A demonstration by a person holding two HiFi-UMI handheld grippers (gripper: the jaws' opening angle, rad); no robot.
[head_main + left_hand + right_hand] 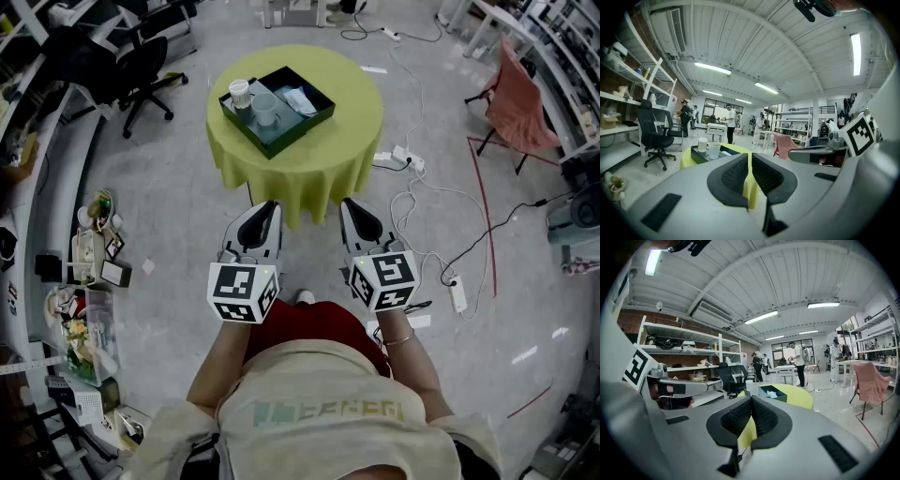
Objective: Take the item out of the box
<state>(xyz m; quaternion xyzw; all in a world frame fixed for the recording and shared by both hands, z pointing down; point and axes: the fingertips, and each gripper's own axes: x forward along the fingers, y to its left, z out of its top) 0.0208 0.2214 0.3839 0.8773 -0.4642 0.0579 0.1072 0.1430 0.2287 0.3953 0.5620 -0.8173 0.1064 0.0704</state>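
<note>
Head view looks steeply down on a round table (328, 159) under a yellow-green cloth, standing well ahead of the person. A dark open box (298, 134) sits on the far-left part of the tabletop. It holds 2 cups, a paper one (240, 92) and a clear one (265, 110), with a white packet (300, 99) beside them, so the item to lift out is inside the box. The left gripper (267, 208) and right gripper (349, 206) are held side by side close to the body, pointing at the table, well short of it. Both have their jaws drawn together on nothing. To my eye this is a ready pose, and the reach has not begun.
</note>
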